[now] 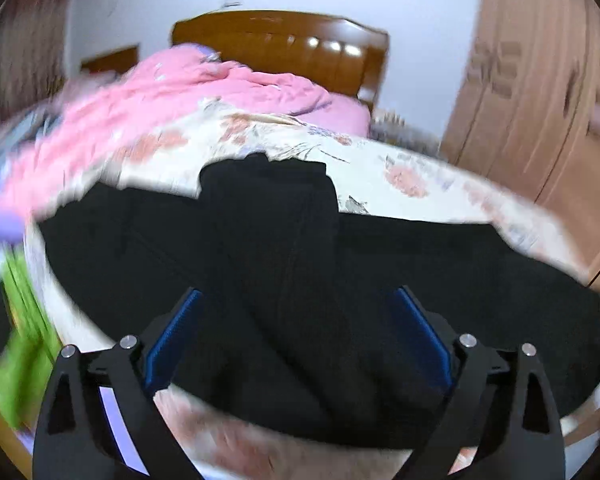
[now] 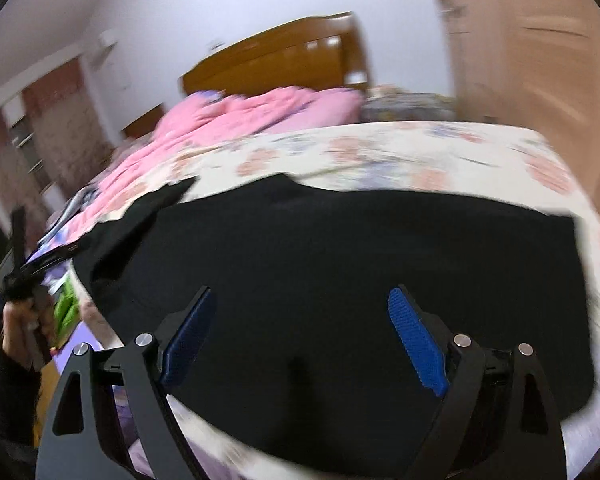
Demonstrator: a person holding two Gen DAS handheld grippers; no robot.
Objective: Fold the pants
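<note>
Black pants [image 1: 284, 264] lie spread across the near part of a bed, on a cream floral bedsheet [image 1: 412, 172], and fill the lower half of both wrist views. In the left wrist view a narrower folded section of the dark fabric runs from 6 o'clock toward 12 o'clock over the wider cloth, ending in a squared edge near the frame centre. In the right wrist view the fabric forms one broad dark sheet with a straight edge at 3 o'clock and a pointed flap at 10 o'clock. Left gripper [image 1: 300, 324]: jaws spread wide, blue pads [image 1: 176, 336] apart at either side of the folded section, nothing clamped between them; whether the fingertips touch the cloth cannot be told through the blur. Right gripper [image 2: 304, 328]: jaws likewise spread wide above the dark sheet, blue pads [image 2: 416, 344] well apart, nothing gripped. A crumpled pink quilt [image 1: 220, 84] occupies the far part of the bed at 11 o'clock, in front of a brown wooden headboard [image 1: 284, 44] at 12 o'clock. A light brown wardrobe [image 1: 540, 92] stands at 2 o'clock. In the right wrist view a hand [image 2: 16, 324] holding dark hardware shows at 9 o'clock. Both views are motion-blurred.
</note>
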